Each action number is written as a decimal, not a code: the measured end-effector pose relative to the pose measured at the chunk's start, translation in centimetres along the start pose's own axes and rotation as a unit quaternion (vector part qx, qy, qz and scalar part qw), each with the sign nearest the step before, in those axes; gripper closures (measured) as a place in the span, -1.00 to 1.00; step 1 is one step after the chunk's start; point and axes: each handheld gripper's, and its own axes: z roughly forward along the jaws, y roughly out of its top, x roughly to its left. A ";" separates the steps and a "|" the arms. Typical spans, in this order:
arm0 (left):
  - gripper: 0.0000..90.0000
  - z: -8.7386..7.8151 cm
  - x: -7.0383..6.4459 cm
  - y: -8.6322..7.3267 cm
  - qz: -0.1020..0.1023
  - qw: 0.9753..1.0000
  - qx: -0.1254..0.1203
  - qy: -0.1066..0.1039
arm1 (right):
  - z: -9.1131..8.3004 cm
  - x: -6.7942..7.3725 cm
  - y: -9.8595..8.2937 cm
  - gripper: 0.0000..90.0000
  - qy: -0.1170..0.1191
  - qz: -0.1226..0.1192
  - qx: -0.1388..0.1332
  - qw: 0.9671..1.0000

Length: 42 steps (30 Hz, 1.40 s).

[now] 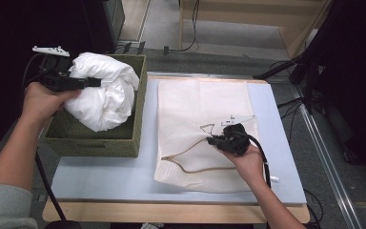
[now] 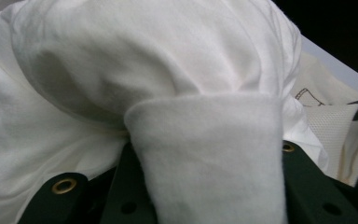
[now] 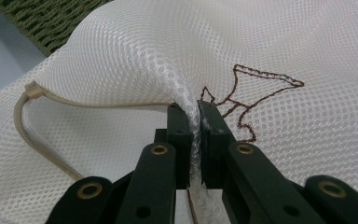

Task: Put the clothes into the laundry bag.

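A bundled white garment [image 1: 104,93] bulges up out of the green woven basket [image 1: 95,140] at the left. My left gripper [image 1: 93,82] is shut on a fold of that white garment [image 2: 209,158], which wraps thickly between the jaws. A cream mesh laundry bag [image 1: 205,114] lies flat on the pale blue mat, with a tan drawstring [image 1: 195,152] looping across it. Over the bag's middle, my right gripper [image 1: 214,140] is shut on a pinched ridge of the mesh bag [image 3: 186,93], beside brown stitching [image 3: 256,88]. The drawstring [image 3: 25,121] curves off to the left.
The pale blue mat [image 1: 100,176] covers a wooden table whose front edge [image 1: 171,212] runs along the bottom. Black stands and cables [image 1: 310,71] crowd the floor at the right. A corner of the basket [image 3: 42,18] sits just beyond the mesh.
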 end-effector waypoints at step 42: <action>0.51 -3.2 -10.1 2.8 0.077 0.984 -0.011 -0.159 | -0.1 -0.5 1.2 0.91 0.012 0.004 0.004 1.000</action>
